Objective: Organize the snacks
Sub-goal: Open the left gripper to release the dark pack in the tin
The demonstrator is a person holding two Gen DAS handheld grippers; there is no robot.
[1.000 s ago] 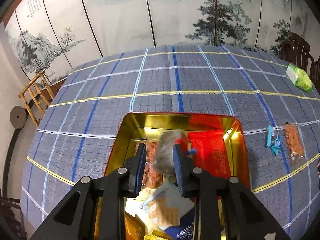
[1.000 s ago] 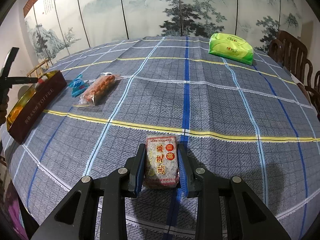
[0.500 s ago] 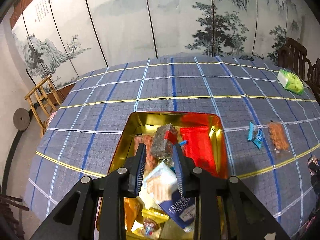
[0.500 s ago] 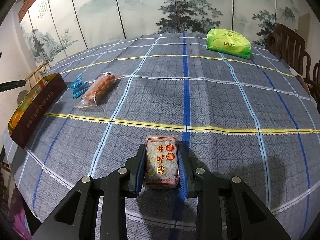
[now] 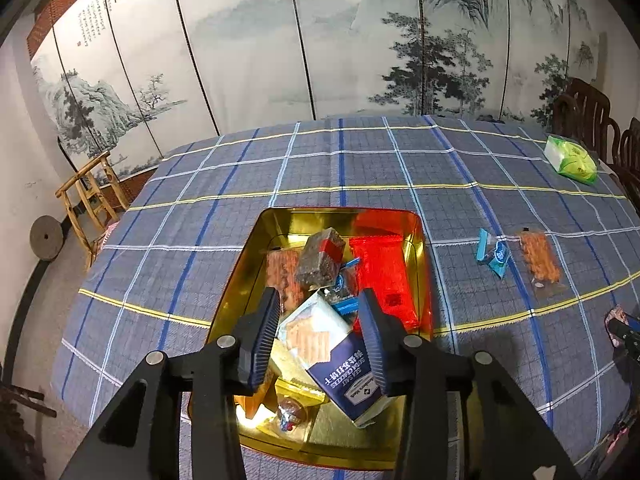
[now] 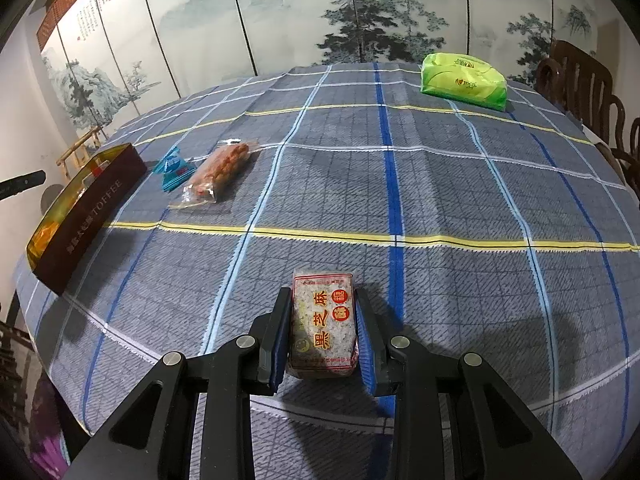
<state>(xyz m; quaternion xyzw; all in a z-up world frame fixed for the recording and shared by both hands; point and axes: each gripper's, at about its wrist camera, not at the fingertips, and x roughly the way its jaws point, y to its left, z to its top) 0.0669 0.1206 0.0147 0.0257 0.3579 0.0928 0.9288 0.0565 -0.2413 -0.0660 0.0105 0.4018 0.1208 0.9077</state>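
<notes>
My left gripper (image 5: 319, 300) hovers above the gold-lined snack tin (image 5: 256, 240), its jaws opening with nothing pressed between them. A grey-brown snack with a red label (image 5: 322, 258) lies in the tin beside a red packet (image 5: 382, 276) and a blue-white cracker pack (image 5: 332, 344). My right gripper (image 6: 322, 294) is shut on a black sesame snack packet (image 6: 324, 320) low over the checked tablecloth. Seen from the right wrist, the tin (image 6: 86, 212) stands at the far left.
A blue packet (image 6: 174, 170) and an orange snack packet (image 6: 218, 172) lie on the cloth just right of the tin. A green tissue pack (image 6: 464, 80) sits at the far right, with dark wooden chairs (image 6: 580, 84) behind it. A painted folding screen backs the table.
My left gripper drew back and up from the tin, let go of the grey-brown snack, which now lies inside, and widened its jaws. The right gripper kept still on its packet.
</notes>
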